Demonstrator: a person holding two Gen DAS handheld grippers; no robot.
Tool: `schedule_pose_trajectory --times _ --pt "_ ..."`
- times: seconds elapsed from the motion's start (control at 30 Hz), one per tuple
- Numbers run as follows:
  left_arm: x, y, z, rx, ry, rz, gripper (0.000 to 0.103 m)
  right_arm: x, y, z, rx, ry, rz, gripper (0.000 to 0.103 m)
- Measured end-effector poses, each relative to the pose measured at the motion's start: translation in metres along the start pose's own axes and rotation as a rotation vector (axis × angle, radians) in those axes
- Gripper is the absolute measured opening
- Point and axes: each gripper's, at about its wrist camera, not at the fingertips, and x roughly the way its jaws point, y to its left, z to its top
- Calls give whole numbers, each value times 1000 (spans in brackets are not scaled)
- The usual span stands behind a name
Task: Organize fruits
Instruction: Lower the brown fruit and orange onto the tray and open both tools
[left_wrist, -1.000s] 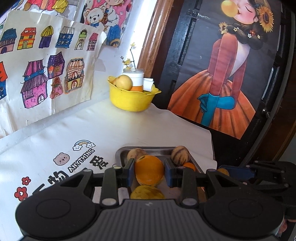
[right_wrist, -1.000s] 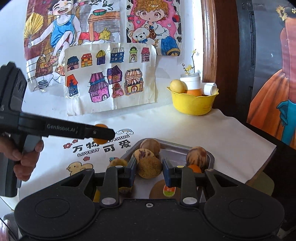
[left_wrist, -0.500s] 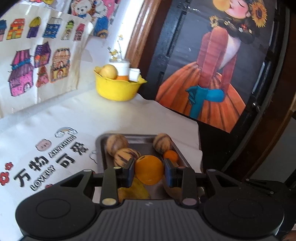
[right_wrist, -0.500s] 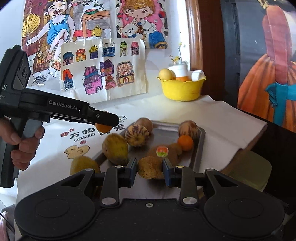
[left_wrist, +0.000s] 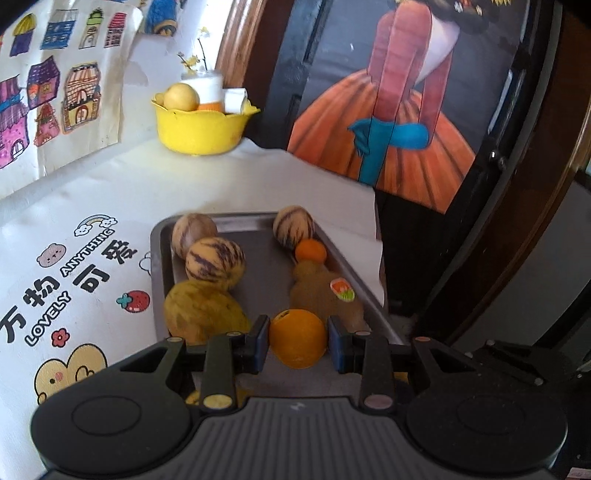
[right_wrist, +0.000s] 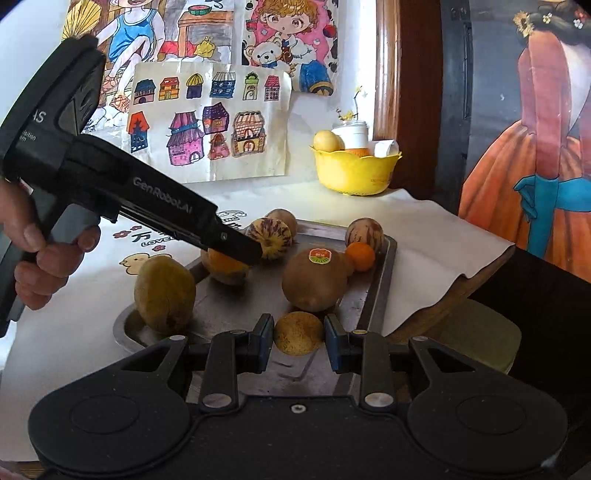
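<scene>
My left gripper (left_wrist: 297, 343) is shut on an orange (left_wrist: 297, 343) and holds it over the near end of the grey metal tray (left_wrist: 258, 266). In the right wrist view the left gripper (right_wrist: 240, 247) reaches in from the left with the orange (right_wrist: 225, 263) under its tip. My right gripper (right_wrist: 298, 334) is shut on a small brown fruit (right_wrist: 298, 333) at the tray's near edge (right_wrist: 373, 291). In the tray lie striped melons (left_wrist: 214, 264), a small tangerine (left_wrist: 311, 251), a stickered brown fruit (right_wrist: 314, 278) and yellow-green fruits (right_wrist: 164, 293).
A yellow bowl (left_wrist: 201, 127) with a pale fruit and a white jar stands at the back of the white printed cloth (left_wrist: 74, 229). Drawings hang on the wall behind. The table's right edge drops off beside the tray, with a dark door and a poster beyond.
Both grippers pulled back and lowered toward the tray's near end, each carrying its fruit. The left gripper moved right, over the tray. The tray's fruits now lie farther ahead.
</scene>
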Motion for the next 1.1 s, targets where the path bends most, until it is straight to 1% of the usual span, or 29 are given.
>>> schedule_pose_trajectory --times 0.2,0.3,0.4,0.73,1.0,1.1 --pt "11 -8 -3 16 45 16 36 2 2 -10 41 -24 -43 32" --pt "15 -9 -6 25 64 37 36 6 6 -14 17 -15 -60 32" --pt "18 -9 -10 20 78 41 36 7 9 -18 -13 -17 -81 32" --pt "22 -14 -12 52 72 60 36 11 14 -26 -14 -33 -128 32" --pt "26 -15 -11 69 80 70 37 12 24 -30 -83 -40 -167 32" --pt "27 -16 -12 82 80 78 37 11 25 -31 -89 -43 -173 32"
